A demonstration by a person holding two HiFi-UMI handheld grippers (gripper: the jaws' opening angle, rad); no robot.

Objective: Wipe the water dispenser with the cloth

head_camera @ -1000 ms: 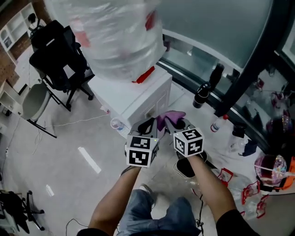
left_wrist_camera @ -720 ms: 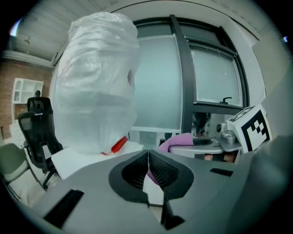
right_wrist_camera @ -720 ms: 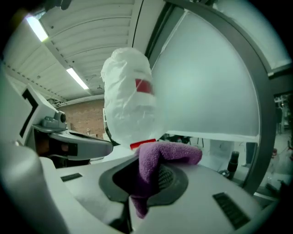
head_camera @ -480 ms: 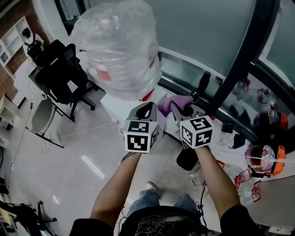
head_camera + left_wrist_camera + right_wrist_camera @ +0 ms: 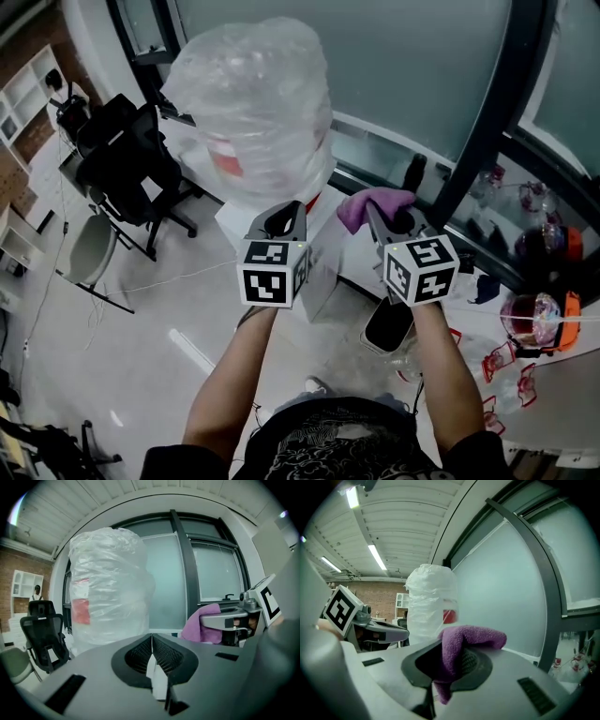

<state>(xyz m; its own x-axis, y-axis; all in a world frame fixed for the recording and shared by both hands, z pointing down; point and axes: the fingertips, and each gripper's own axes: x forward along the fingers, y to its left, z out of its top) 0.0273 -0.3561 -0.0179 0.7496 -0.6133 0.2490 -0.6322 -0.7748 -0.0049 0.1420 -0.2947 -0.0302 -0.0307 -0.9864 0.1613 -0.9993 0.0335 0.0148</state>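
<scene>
The water dispenser's white body [image 5: 322, 274] stands under a big bottle wrapped in clear plastic [image 5: 255, 105]. My right gripper [image 5: 379, 210] is shut on a purple cloth [image 5: 371, 203], held up in the air to the right of the bottle and not touching it. In the right gripper view the cloth [image 5: 461, 645] bulges out between the jaws, with the wrapped bottle [image 5: 431, 603] behind it. My left gripper [image 5: 282, 217] hovers beside the right one, just in front of the bottle's base. Its jaws [image 5: 151, 638] meet with nothing between them. The cloth [image 5: 205, 622] shows at that view's right.
A black office chair [image 5: 122, 152] and a grey chair [image 5: 82, 248] stand on the floor to the left. A dark window post [image 5: 480, 131] and a low sill with bottles [image 5: 413, 174] run behind the dispenser. Pink and orange clutter [image 5: 541, 321] lies at right.
Both grippers have risen from low in front of the dispenser's body to the level of the bottle's base. The purple cloth stayed in the right gripper.
</scene>
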